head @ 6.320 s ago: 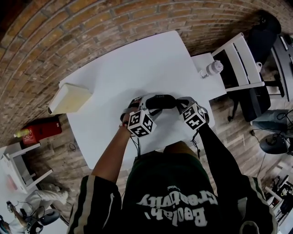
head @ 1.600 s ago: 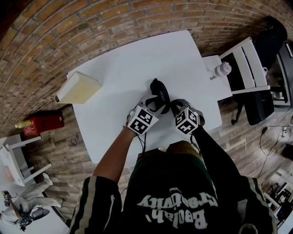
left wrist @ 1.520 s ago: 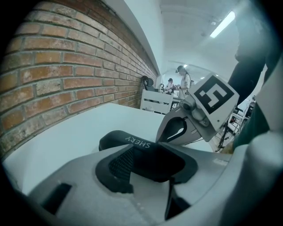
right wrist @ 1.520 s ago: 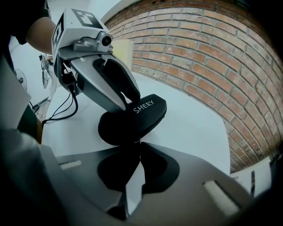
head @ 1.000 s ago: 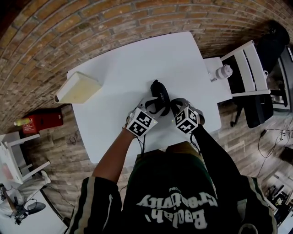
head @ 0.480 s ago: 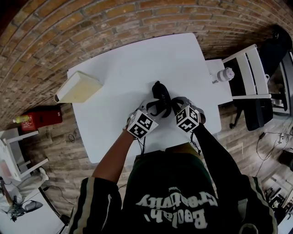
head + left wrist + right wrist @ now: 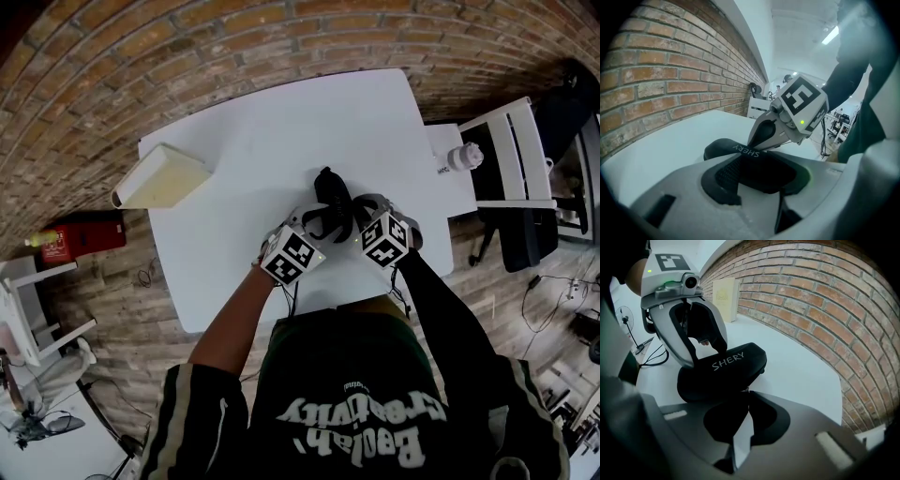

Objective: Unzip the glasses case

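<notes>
- Head view: the black case (image 7: 328, 195) lies on the white table (image 7: 281, 122), its length running roughly 12 to 6 o'clock, toward the table's near edge.
- The left gripper (image 7: 314, 223) reaches it from 7 o'clock and the right gripper (image 7: 354, 221) from 4 o'clock; both meet the case's near end.
- Left gripper view: the jaws stand partly apart and clamp the case's end between them; the case runs off toward 11 o'clock.
- Right gripper view: the jaws are closed together against the case's lower edge, the case at 12 o'clock; what they pinch is too small to tell.
- A cream box (image 7: 161, 178) lies at 9 o'clock, well apart.
</notes>
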A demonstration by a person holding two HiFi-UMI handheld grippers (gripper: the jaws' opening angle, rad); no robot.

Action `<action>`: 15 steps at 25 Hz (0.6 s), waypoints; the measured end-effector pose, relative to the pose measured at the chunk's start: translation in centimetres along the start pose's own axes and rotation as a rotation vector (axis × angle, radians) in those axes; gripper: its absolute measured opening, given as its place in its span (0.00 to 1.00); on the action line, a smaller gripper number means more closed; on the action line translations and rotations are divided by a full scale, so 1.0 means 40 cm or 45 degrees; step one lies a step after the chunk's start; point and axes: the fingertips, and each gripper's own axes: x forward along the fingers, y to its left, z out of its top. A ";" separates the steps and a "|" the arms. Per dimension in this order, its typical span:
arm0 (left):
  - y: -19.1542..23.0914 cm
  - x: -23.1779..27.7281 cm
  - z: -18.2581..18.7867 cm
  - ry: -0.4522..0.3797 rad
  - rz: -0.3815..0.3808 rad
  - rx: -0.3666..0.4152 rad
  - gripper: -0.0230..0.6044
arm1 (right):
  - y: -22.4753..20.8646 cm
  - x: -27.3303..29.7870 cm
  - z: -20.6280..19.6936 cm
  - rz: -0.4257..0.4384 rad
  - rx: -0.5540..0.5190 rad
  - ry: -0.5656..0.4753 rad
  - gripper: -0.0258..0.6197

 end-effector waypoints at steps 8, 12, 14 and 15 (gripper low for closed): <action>-0.001 0.001 0.003 -0.010 -0.005 -0.005 0.32 | -0.015 0.009 0.008 0.005 -0.019 0.002 0.06; 0.001 -0.005 0.008 0.001 -0.009 -0.003 0.32 | -0.021 0.014 0.013 0.004 -0.029 0.002 0.06; 0.002 -0.008 0.010 0.004 -0.008 0.000 0.32 | -0.024 0.017 0.016 0.004 -0.034 0.000 0.06; 0.001 -0.005 0.008 0.001 -0.009 -0.001 0.32 | -0.025 0.019 0.017 0.005 -0.036 -0.001 0.06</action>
